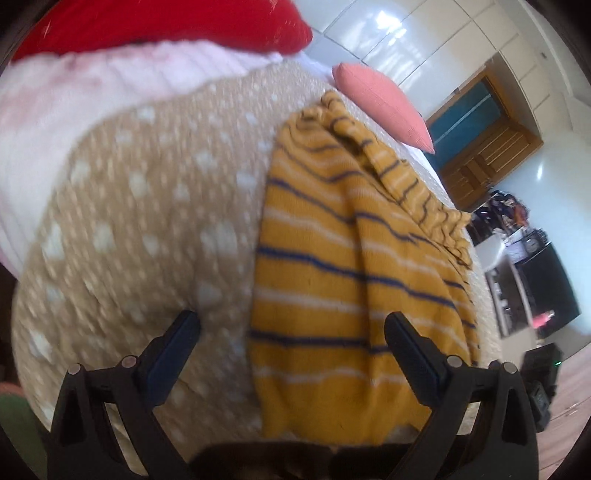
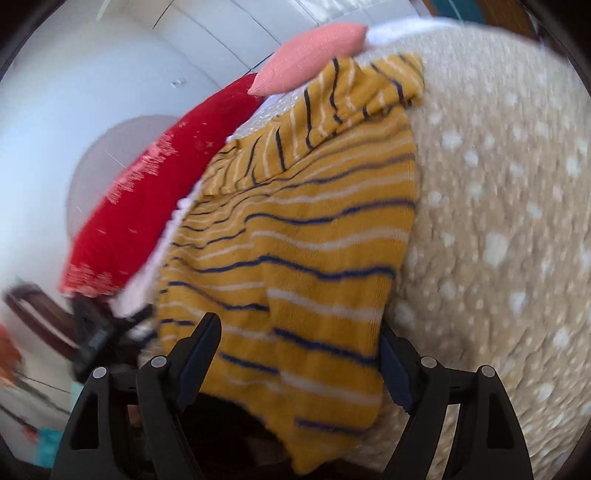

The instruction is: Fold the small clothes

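Note:
A small mustard-yellow garment (image 1: 332,280) with navy and white stripes lies on a tan blanket with white spots (image 1: 147,221). It is folded lengthwise, with a gathered part at its far end. My left gripper (image 1: 291,328) is open, its fingers astride the garment's near left edge. In the right wrist view the same garment (image 2: 295,258) fills the middle. My right gripper (image 2: 299,336) is open, its fingers either side of the garment's near end, which hangs a little over the blanket's (image 2: 498,240) edge.
A red cushion (image 1: 166,22) and a pink pillow (image 1: 384,103) lie at the far side of the bed. White ribbed fabric (image 1: 74,99) lies beside the red cushion. A wooden door (image 1: 491,147) and a cluttered desk (image 1: 524,266) stand beyond the bed.

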